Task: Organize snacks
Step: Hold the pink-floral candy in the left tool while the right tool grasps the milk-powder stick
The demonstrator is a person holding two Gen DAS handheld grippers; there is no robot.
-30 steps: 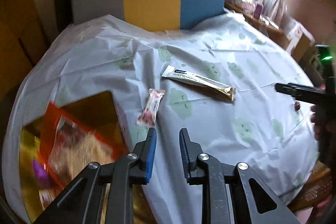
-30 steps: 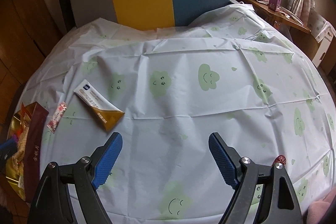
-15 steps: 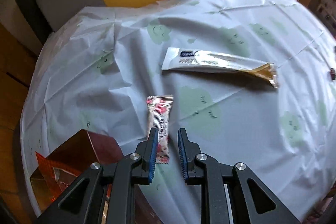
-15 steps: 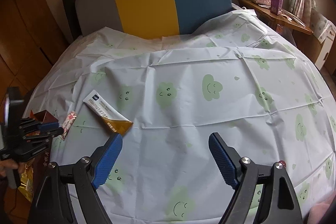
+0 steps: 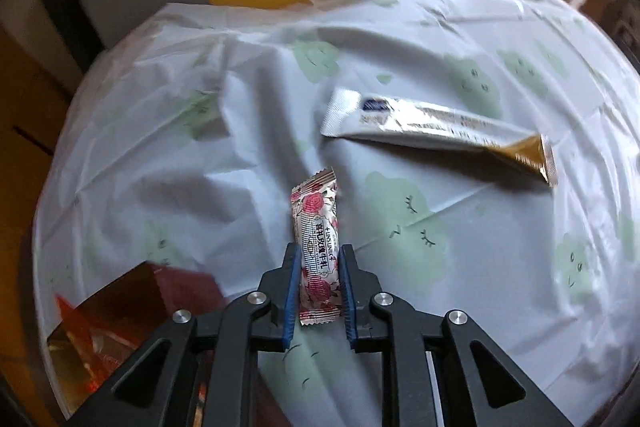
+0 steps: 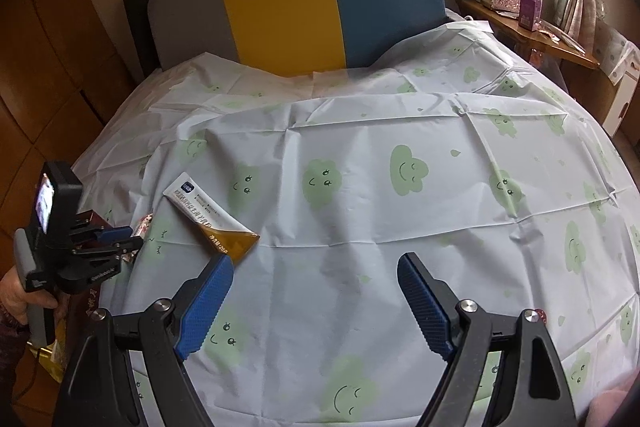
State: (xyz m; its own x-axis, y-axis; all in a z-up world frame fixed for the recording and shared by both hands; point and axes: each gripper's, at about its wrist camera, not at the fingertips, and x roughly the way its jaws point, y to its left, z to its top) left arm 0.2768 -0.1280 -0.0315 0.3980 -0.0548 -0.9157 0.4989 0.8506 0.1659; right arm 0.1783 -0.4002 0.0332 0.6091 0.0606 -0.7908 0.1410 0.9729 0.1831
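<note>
Worktop [image 6: 360,227]: round, draped in creased white plastic sheet printed with pale green smiling clouds.
Right gripper [image 6: 316,303]: jaws spread wide, nothing between the ribbed blue pads, held above the sheet.
Left gripper [image 5: 318,287]: jaws clamped on the small snack bar.
Long sachet [image 5: 436,135]: flat, white-and-gold foil, laid on the sheet.
Small snack bar [image 5: 318,247]: crinkled pink floral wrapper, far end tilted upward.

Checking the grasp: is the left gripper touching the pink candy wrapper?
Touching. The left wrist view shows the left gripper with both blue pads pressed against the pink candy wrapper.
</note>
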